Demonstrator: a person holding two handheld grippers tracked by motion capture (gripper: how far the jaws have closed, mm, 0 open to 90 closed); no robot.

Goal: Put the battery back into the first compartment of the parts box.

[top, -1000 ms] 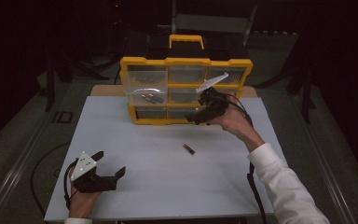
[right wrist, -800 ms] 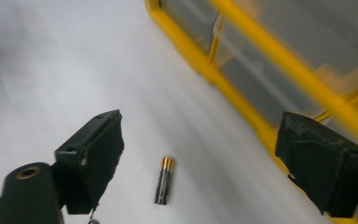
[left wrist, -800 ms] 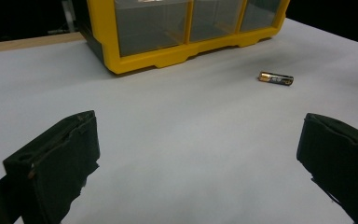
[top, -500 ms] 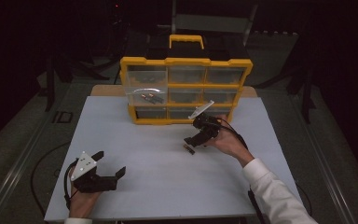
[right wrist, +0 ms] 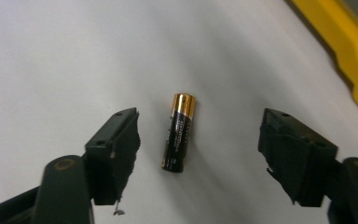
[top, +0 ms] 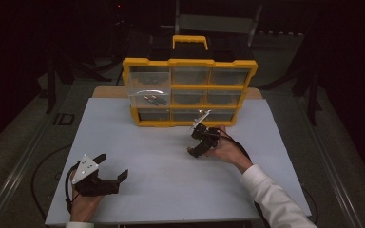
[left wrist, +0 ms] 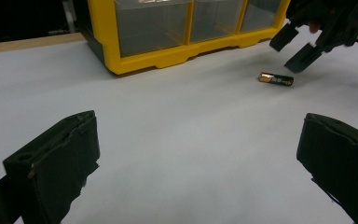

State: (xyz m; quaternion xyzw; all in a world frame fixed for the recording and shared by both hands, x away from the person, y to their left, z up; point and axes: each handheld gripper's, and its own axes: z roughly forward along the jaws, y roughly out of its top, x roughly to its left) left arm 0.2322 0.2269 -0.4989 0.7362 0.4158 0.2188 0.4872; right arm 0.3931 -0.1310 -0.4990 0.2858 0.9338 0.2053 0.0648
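Near the yellow organizer [top: 190, 90], the battery [right wrist: 181, 132] lies on the desk [top: 171, 190] between the right gripper [right wrist: 200, 158]'s half-open, closing fingers [right wrist: 116, 149], ungrasped; next they must pinch it.

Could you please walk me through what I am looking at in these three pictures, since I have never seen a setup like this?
There is no robot here: a person sits at a white table and holds a hand-operated gripper in each hand. The high view looks down from above. The other two pictures come from small cameras riding on each gripper, looking out along its two black jaws.

The left gripper rests near the table's front edge, jaws open with nothing between them. The right gripper is lowered over a battery lying flat on the table. Its jaws have just been closing, but they stand on either side of the battery without touching it, so nothing is held.

At the back stands a yellow organiser box with clear drawers and a carrying handle.
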